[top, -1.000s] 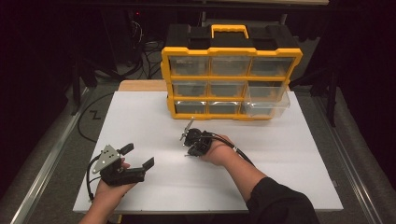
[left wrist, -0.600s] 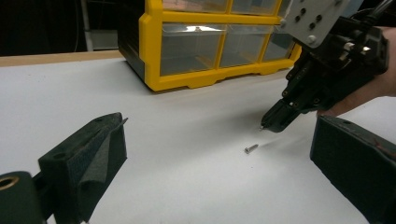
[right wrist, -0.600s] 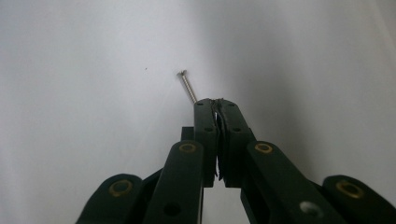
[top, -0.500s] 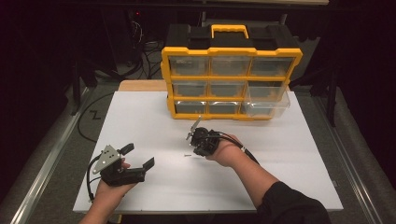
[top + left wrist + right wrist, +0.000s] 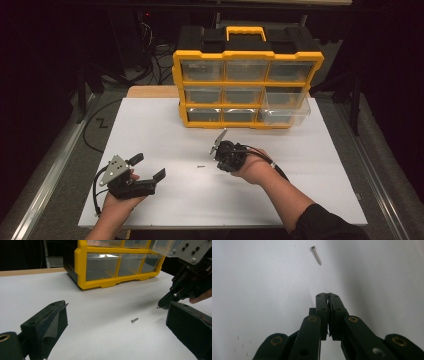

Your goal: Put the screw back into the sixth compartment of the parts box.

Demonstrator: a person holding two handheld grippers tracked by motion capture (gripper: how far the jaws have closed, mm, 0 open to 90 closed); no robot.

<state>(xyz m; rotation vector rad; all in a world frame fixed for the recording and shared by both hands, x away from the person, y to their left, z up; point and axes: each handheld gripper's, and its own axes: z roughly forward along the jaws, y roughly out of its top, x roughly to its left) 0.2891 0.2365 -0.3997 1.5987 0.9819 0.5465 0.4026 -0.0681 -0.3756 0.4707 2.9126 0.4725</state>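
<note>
Right gripper view: small silver screw (image 5: 315,255) lies loose on the white table (image 5: 150,120), ahead of the jaws and slightly to their left, well apart from the tips; nothing is touching it. The right gripper (image 5: 328,296) is clenched, pads pressed flat together, no clear object seen between them from this camera. In the left gripper view a tiny pale speck sits at that gripper's tip; too small to tell if it is a second screw or a glint.

Judged step: picking screws off the table for the yellow drawer organizer (image 5: 247,55), whose bottom-right clear drawer (image 5: 287,112) is pulled out; the loose screw is not yet grasped. The next move probably calls for opening the jaws a little, dropping the tips straight over the screw shank, lining the pads across it, and closing low against the table; the screw is thin and flat-lying, so it can easily slip or get flicked away. If the speck is a held screw, the move is instead a carry to the open drawer.

Pose, high view: right hand holds its gripper at table centre, just right of the screw, tips angled down and to the left, grey plate tilted up, forearm coming in from bottom right. Left gripper (image 5: 147,167) is released, jaws spread wide with nothing between them, near the front-left of the table, aimed toward the screw and the organizer; well apart from the screw.
</note>
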